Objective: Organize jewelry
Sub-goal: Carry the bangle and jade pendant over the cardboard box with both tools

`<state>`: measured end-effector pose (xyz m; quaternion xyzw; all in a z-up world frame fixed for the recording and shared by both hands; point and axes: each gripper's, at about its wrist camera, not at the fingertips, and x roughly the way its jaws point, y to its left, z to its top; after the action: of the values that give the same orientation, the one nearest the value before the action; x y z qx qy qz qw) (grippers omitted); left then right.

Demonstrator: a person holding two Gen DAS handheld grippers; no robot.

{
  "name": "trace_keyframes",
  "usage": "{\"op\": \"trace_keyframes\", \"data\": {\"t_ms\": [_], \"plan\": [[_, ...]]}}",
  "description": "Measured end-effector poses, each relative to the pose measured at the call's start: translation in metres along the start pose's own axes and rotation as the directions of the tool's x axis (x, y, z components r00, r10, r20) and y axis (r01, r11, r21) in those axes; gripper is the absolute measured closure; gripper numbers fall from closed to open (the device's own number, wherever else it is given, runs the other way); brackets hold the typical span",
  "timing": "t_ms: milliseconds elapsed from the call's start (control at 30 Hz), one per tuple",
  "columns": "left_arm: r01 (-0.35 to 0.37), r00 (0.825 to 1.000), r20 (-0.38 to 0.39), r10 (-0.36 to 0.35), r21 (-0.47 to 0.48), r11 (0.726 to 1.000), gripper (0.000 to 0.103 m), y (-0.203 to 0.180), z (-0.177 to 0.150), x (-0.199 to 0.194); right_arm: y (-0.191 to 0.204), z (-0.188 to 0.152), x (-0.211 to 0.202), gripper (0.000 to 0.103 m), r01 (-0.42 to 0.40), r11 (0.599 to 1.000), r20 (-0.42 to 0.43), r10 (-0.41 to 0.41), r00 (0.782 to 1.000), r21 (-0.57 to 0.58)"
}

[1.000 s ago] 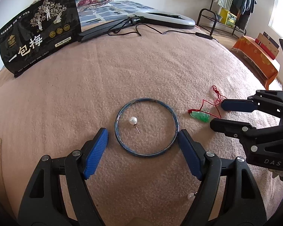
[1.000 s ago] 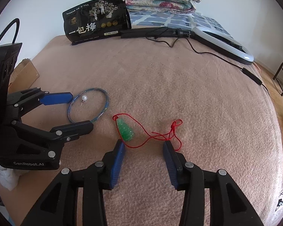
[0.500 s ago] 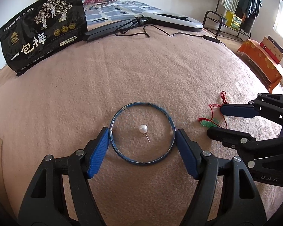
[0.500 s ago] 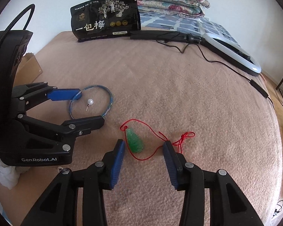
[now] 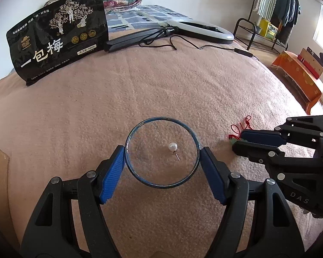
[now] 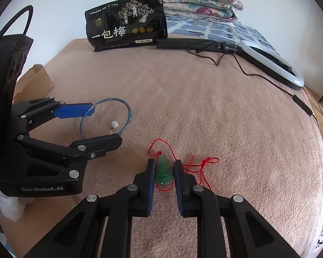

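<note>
A blue bangle (image 5: 162, 152) lies flat on the pink blanket with a pearl stud earring (image 5: 173, 146) inside its ring. My left gripper (image 5: 162, 150) straddles the bangle, its blue pads touching the ring on both sides. The bangle (image 6: 127, 116) and the left gripper (image 6: 103, 124) also show in the right wrist view. A green jade pendant (image 6: 164, 171) on a red cord (image 6: 204, 163) lies to the right. My right gripper (image 6: 164, 166) has closed on the pendant, its pads against both sides. In the left wrist view the right gripper (image 5: 236, 138) hides most of the pendant.
A black snack bag (image 5: 58, 43) stands at the back left. A ring light (image 5: 200, 31) with its cable (image 6: 269, 77) lies along the back. Folded quilts (image 6: 196, 2) are behind. A cardboard box (image 6: 34, 81) sits off the left edge. An orange bench (image 5: 297, 79) stands on the floor at right.
Both grippers moved forward. The left gripper's pads came in against the bangle's sides. The right gripper narrowed from wide open onto the jade pendant.
</note>
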<state>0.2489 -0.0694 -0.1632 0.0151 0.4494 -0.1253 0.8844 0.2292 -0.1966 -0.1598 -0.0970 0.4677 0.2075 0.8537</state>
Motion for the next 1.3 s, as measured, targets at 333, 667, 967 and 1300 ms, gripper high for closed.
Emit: {"op": "trace_keyframes", "data": {"t_ms": [333, 667, 967, 1300], "plan": [[-0.014, 0.998, 0.056, 0.014, 0.009, 1.000, 0.030, 0.003, 0.004, -0.040, 0.008, 0.007, -0.031, 0.087, 0.006, 1.000, 0.047, -0.006, 0.999, 0.017], [-0.028, 0.992, 0.121, 0.030, -0.011, 1.000, 0.030, 0.013, 0.005, -0.094, 0.027, 0.016, -0.080, 0.087, 0.009, 1.000, 0.113, -0.010, 0.994, 0.010], [-0.045, 0.982, 0.183, 0.049, -0.026, 0.999, 0.030, 0.025, 0.000, -0.149, 0.055, 0.024, -0.118, 0.087, 0.006, 1.000, 0.161, -0.004, 0.987, -0.015], [-0.093, 0.962, 0.258, 0.093, -0.014, 0.996, 0.030, 0.036, -0.013, -0.209, 0.094, 0.033, -0.149, 0.087, -0.002, 0.998, 0.210, 0.015, 0.978, -0.062]]}}
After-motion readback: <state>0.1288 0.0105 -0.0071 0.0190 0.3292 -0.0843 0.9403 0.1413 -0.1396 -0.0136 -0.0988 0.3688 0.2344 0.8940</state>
